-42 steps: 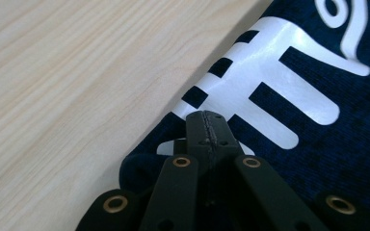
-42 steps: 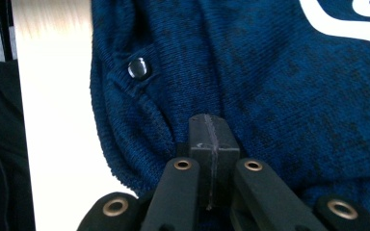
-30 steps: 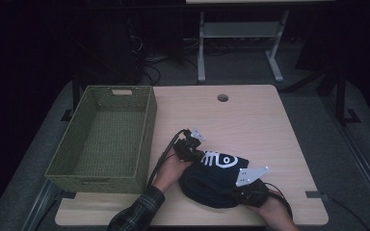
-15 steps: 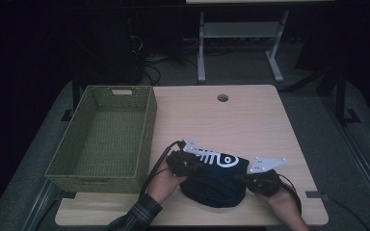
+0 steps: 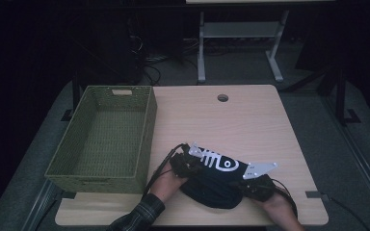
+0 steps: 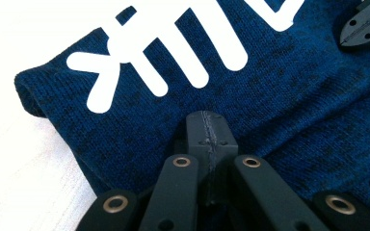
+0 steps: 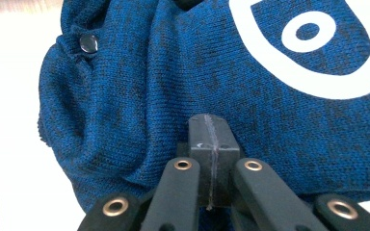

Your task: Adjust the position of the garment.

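Item: dark blue knit garment (image 5: 217,185) with a white fishbone print, bunched on the near part of the wooden table (image 5: 250,120), close to its front edge. Long axis ran from left-far to right-near across the high view; fish head toward the right.

Left gripper (image 6: 207,126): jaws fully closed, pads pressed together, tips resting on the knit at the garment's left end; whether fabric was pinched, not discernible.

Right gripper (image 7: 211,130): jaws likewise closed, tips against the garment's right end, near a dark snap button (image 7: 88,43).

Surroundings: green woven basket (image 5: 147,139) just left, overhanging the table's left edge. Far half of the table bare, save a cable hole (image 5: 222,98).
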### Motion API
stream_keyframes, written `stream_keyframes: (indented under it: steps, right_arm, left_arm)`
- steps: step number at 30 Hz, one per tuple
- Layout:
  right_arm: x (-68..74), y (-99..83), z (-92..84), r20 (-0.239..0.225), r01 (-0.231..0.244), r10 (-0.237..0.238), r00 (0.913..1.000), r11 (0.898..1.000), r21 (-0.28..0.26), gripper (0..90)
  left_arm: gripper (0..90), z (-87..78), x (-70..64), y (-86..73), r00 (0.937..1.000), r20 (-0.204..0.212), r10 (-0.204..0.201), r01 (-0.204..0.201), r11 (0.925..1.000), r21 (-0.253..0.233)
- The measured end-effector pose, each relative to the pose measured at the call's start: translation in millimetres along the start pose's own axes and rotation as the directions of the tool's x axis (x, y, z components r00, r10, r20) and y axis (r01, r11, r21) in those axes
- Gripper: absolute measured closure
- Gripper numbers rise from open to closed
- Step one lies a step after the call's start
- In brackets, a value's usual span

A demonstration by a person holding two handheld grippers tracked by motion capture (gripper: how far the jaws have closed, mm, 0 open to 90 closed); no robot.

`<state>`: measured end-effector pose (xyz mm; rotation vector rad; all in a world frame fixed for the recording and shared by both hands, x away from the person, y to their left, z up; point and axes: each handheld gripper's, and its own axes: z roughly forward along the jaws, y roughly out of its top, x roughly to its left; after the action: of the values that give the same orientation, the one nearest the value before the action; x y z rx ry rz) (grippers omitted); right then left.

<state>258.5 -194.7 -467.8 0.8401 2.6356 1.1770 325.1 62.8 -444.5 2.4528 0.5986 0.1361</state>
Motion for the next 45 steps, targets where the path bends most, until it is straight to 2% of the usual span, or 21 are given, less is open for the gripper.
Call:
stream_keyframes:
  steps: [3, 5, 6, 9, 12, 15, 19, 24, 26, 27, 29, 32, 36, 39, 41, 45]
  right_arm:
    - [-0.5, 0.9, -2.5, 0.008, 0.012, -0.012, 0.9999, 1.000, -0.014, 89.4]
    - [-1.0, 1.7, -6.2, 0.026, 0.006, -0.005, 0.9997, 0.999, -0.032, 83.7]
    - [-1.2, 1.9, -8.9, 0.028, -0.007, 0.008, 0.9996, 0.999, -0.037, 81.4]
    - [-2.1, 0.3, -17.2, 0.065, -0.007, 0.012, 0.9978, 0.998, -0.065, 72.4]
    - [-4.9, -3.0, -25.7, 0.110, -0.020, 0.029, 0.9935, 0.996, -0.085, 59.5]
    - [-9.5, -10.8, -32.8, 0.144, -0.043, 0.057, 0.9880, 0.994, -0.098, 46.6]
    - [-16.2, -22.7, -41.2, 0.207, -0.071, 0.089, 0.9743, 0.993, -0.094, 31.4]
    - [-29.0, -36.4, -47.6, 0.282, -0.134, 0.158, 0.9464, 0.986, -0.102, 13.2]
    - [-35.4, -41.3, -48.6, 0.295, -0.167, 0.189, 0.9366, 0.981, -0.097, 12.4]
    - [-38.2, -43.3, -48.3, 0.316, -0.181, 0.202, 0.9269, 0.979, -0.095, 11.2]
    - [-42.9, -46.5, -46.7, 0.342, -0.194, 0.212, 0.9155, 0.977, -0.085, 7.9]
    - [-46.8, -50.1, -43.2, 0.366, -0.211, 0.223, 0.9032, 0.975, -0.074, 7.9]
    - [-50.0, -51.7, -40.4, 0.374, -0.220, 0.227, 0.8993, 0.973, -0.062, 5.5]
    - [-51.5, -51.8, -40.3, 0.363, -0.229, 0.234, 0.9019, 0.972, -0.056, 5.5]
    - [-53.1, -52.0, -40.4, 0.351, -0.249, 0.252, 0.9017, 0.967, -0.055, 4.9]
    - [-53.3, -51.8, -39.9, 0.348, -0.243, 0.244, 0.9049, 0.969, -0.048, 3.6]
  left_arm:
    - [90.0, -4.9, 1.9, 0.7, 0.9992, 0.025, -0.030, 0.030, 0.9993, -0.022]
    - [89.5, -11.1, 3.6, 1.9, 0.9988, 0.032, -0.037, 0.038, 0.9987, -0.034]
    - [87.9, -14.0, 4.1, 2.6, 0.9986, 0.032, -0.043, 0.044, 0.9981, -0.043]
    - [82.6, -22.5, 5.2, 4.2, 0.9984, 0.025, -0.051, 0.052, 0.9976, -0.045]
    - [72.2, -27.0, 7.3, 3.7, 0.9963, 0.033, -0.080, 0.081, 0.9954, -0.050]
    - [57.7, -29.6, 10.8, 2.8, 0.9946, 0.012, -0.103, 0.104, 0.9927, -0.061]
    - [44.3, -31.3, 16.7, 0.2, 0.9912, -0.011, -0.132, 0.131, 0.9897, -0.057]
    - [34.4, -33.5, 24.1, -4.6, 0.9853, -0.013, -0.170, 0.169, 0.9840, -0.057]
    - [31.6, -32.7, 26.5, -5.9, 0.9836, -0.007, -0.180, 0.180, 0.9825, -0.048]
    - [29.9, -31.7, 27.1, -6.5, 0.9822, -0.007, -0.188, 0.187, 0.9812, -0.048]
    - [28.8, -30.4, 29.2, -7.9, 0.9820, -0.005, -0.189, 0.188, 0.9812, -0.042]
    - [27.6, -27.6, 31.7, -9.5, 0.9801, -0.005, -0.199, 0.198, 0.9794, -0.039]
    - [26.1, -21.4, 33.1, -10.0, 0.9811, 0.000, -0.193, 0.193, 0.9809, -0.021]
    - [25.4, -15.2, 33.0, -10.3, 0.9801, 0.004, -0.199, 0.199, 0.9800, -0.014]
    - [25.0, -12.5, 33.7, -11.3, 0.9793, 0.005, -0.202, 0.202, 0.9793, -0.010]
    - [24.5, -8.7, 35.6, -13.6, 0.9788, 0.018, -0.204, 0.204, 0.9789, 0.008]
